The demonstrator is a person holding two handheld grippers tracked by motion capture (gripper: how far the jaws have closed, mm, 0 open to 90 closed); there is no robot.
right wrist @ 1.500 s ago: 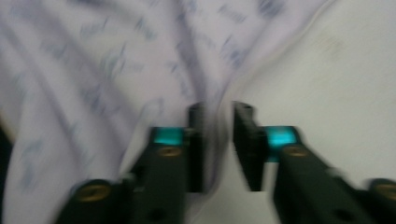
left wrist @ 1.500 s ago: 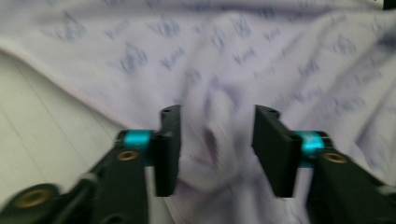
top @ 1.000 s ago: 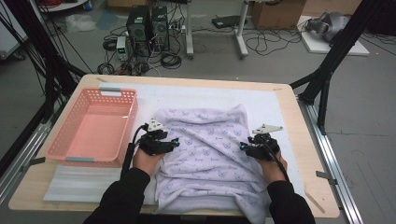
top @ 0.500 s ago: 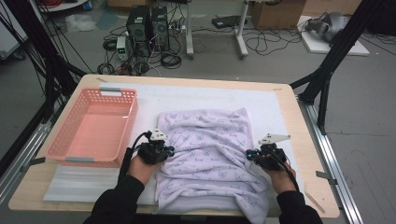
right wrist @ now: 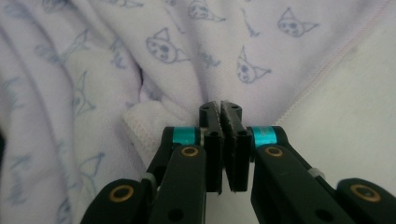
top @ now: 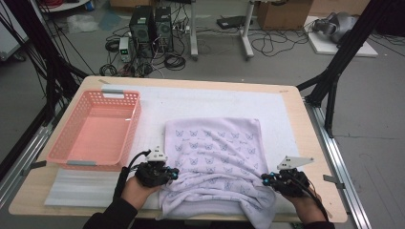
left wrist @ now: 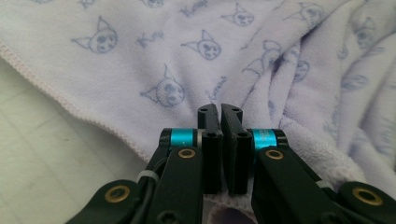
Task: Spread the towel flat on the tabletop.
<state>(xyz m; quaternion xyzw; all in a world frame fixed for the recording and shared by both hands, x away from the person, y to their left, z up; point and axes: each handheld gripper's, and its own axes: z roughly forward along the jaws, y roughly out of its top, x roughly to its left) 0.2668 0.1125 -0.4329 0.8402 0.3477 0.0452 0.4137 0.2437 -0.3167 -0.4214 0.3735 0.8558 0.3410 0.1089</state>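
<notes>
A lilac towel printed with small cat faces lies spread on the white mat, and its near part hangs bunched over the table's front edge. My left gripper is at the towel's near left edge, shut on the cloth. In the left gripper view the gripper has its jaws pressed together, with towel beyond and hem under them. My right gripper is shut on the near right edge. In the right gripper view the gripper pinches cloth beside a folded hem of the towel.
A pink plastic basket stands empty on the left of the wooden table. Black frame legs, computer towers and cables are on the floor beyond the far edge.
Both grippers closed on the towel's side edges and drew back toward the near edge of the table, dragging the towel's near part with them so that it bunches and hangs over the front.
</notes>
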